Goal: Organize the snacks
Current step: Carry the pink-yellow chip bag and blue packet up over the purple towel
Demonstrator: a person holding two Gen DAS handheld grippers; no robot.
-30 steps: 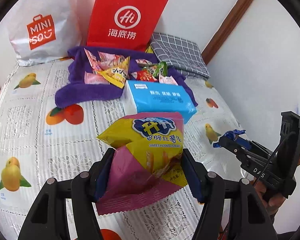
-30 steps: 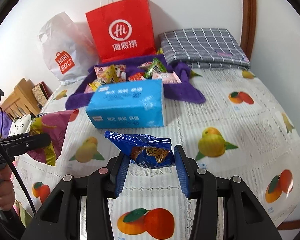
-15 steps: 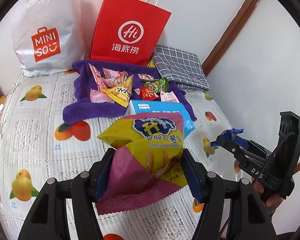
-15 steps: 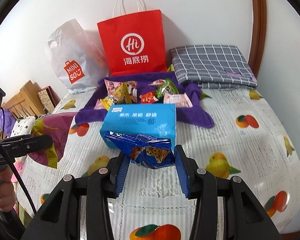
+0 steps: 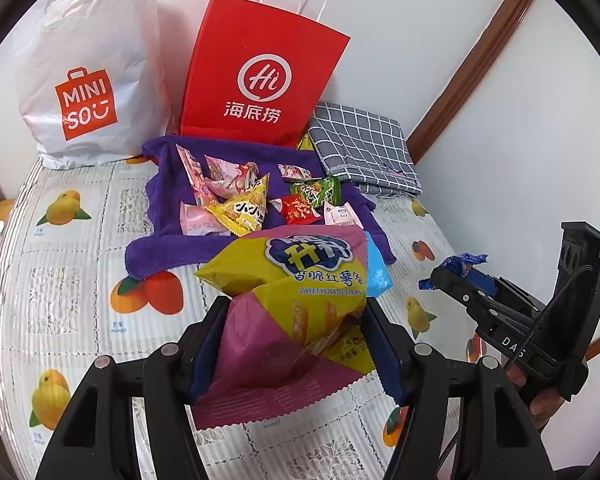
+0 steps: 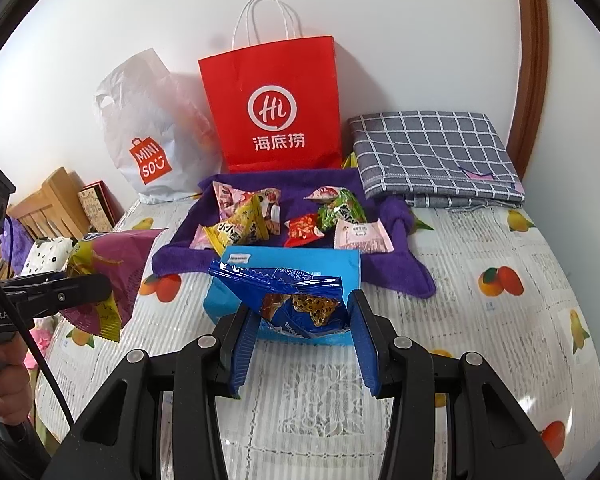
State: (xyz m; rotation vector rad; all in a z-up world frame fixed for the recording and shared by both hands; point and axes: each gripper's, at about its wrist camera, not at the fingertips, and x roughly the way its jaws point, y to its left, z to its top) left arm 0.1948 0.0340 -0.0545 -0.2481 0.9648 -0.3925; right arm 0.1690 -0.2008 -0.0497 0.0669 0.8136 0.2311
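My left gripper (image 5: pixel 296 344) is shut on a yellow and purple bag of sweet potato sticks (image 5: pixel 296 292) and holds it above the bed; it also shows in the right wrist view (image 6: pixel 108 264). My right gripper (image 6: pixel 302 320) is shut on a blue snack packet (image 6: pixel 296 296), held above a blue tissue pack (image 6: pixel 332 260). Several small snack packets (image 5: pixel 240 200) lie on a purple towel (image 5: pixel 160 240) further back. A red paper bag (image 5: pixel 260 80) and a white Miniso bag (image 5: pixel 88 80) stand against the wall.
A folded grey checked cloth (image 6: pixel 432 152) lies at the back right by the wooden door frame (image 5: pixel 472 64). The bed has a fruit-print cover (image 6: pixel 480 320). A wooden piece of furniture (image 6: pixel 48 208) stands off the bed's left side.
Both grippers have risen and drawn back with their packets still held. The bags at the wall now show in full and the tissue pack sits lower in view.
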